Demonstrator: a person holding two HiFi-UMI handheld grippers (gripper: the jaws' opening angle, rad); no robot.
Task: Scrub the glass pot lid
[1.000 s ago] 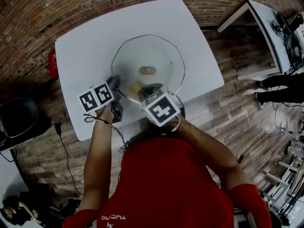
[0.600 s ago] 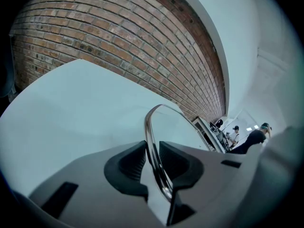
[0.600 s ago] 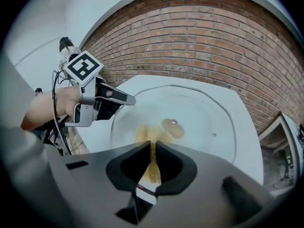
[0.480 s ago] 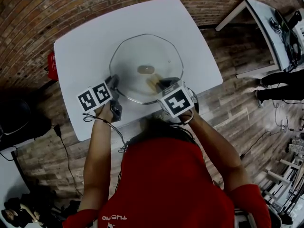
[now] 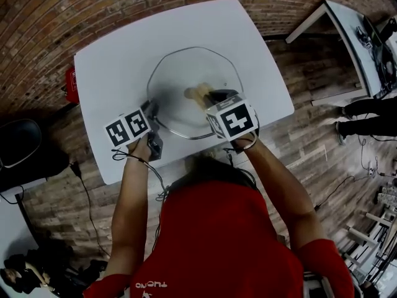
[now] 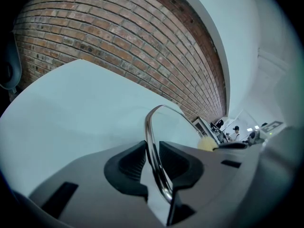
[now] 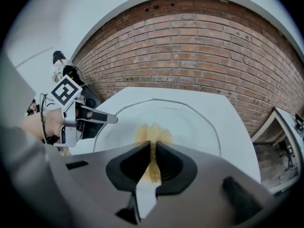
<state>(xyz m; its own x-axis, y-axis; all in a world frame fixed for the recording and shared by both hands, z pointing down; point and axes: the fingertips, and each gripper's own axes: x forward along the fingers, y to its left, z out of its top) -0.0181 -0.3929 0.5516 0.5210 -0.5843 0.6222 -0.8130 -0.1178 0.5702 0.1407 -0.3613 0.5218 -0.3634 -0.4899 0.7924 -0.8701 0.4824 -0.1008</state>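
The left gripper (image 5: 151, 110) pinches the near-left rim of the lid (image 5: 186, 67), and the right gripper (image 5: 214, 98), clamped on a yellow sponge (image 7: 152, 133), sits over the lid's middle.

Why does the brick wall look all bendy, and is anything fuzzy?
Head view: the wide lens bows the table edges, but things stay fairly sharp. Left gripper view: the brick wall arches over, the corners go black, and the glass lid rim close to the jaws looks soft. Right gripper view: the yellow scrubber in the jaws is smeary, and the wall curves too.
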